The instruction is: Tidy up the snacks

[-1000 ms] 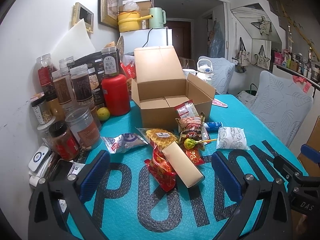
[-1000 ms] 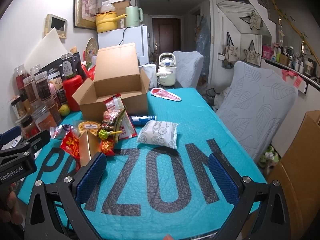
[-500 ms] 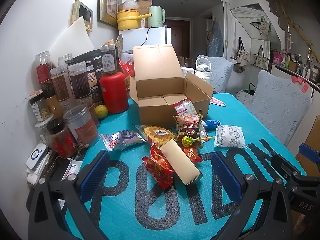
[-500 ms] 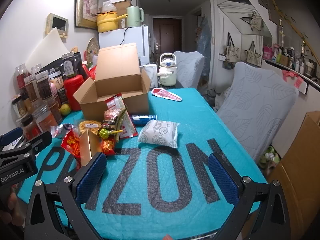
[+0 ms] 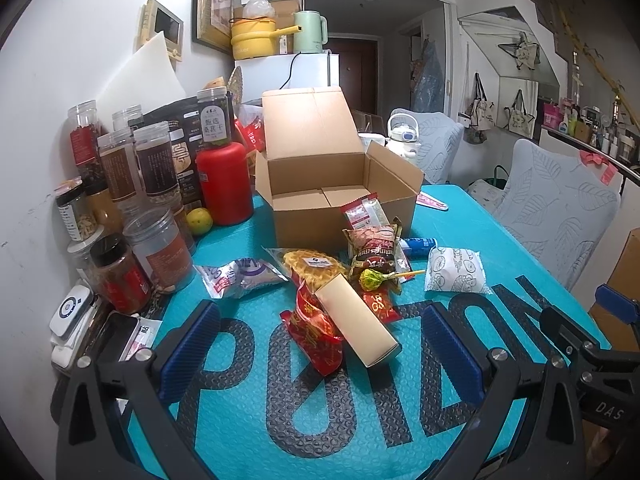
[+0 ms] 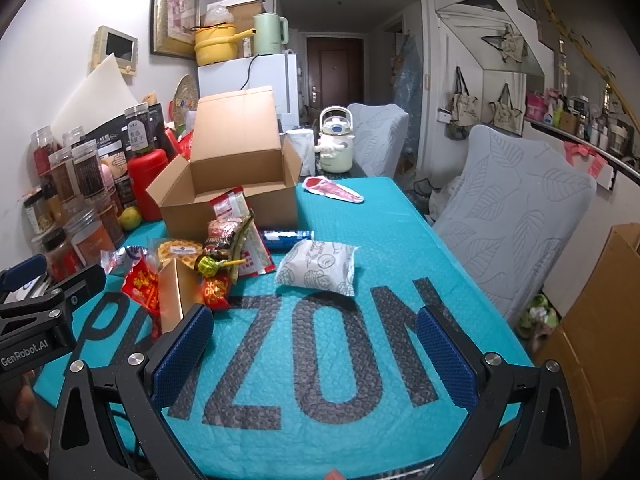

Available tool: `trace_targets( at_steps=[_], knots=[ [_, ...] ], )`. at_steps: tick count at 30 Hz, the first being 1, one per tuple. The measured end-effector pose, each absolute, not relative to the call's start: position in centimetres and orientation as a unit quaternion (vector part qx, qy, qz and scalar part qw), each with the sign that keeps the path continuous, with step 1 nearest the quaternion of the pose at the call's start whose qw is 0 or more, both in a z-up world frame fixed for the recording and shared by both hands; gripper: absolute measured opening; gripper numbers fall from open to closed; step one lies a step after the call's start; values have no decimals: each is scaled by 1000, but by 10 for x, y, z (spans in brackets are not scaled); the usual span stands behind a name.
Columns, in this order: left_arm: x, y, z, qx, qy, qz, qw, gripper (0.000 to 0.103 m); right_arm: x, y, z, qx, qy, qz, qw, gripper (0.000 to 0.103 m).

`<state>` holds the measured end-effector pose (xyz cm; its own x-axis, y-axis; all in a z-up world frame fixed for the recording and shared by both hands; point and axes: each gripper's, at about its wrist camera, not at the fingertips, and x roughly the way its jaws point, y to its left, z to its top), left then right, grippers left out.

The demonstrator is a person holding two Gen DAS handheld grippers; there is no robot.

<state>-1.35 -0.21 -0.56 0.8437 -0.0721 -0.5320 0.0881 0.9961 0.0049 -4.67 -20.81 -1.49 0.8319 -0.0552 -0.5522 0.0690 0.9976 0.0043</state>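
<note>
An open cardboard box (image 5: 340,196) stands on the teal mat (image 5: 260,400); it also shows in the right wrist view (image 6: 232,196). In front of it lies a pile of snacks: a cream carton (image 5: 356,320), a red packet (image 5: 312,332), a waffle pack (image 5: 314,266), a green lollipop (image 5: 370,278), a purple packet (image 5: 240,276) and a white packet (image 5: 454,270), which also shows in the right wrist view (image 6: 318,266). My left gripper (image 5: 320,344) is open and empty, just short of the carton. My right gripper (image 6: 312,352) is open and empty, short of the white packet.
Several jars (image 5: 156,248) and a red bottle (image 5: 224,180) line the left wall. A lemon (image 5: 199,220) lies by the bottle. A white kettle (image 6: 336,144) and a pink packet (image 6: 332,190) sit at the far end. Covered chairs (image 6: 516,216) stand on the right.
Both grippers have crept slightly forward toward the snack pile. Nothing on the table has moved.
</note>
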Motion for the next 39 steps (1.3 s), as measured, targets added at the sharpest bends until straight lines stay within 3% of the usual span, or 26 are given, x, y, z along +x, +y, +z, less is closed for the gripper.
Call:
trace_targets(
  at_steps=[39],
  knots=[
    [-13,29,11,12,283,-54,957,103,-24,-173,-17,3,301,55,952,103]
  ],
)
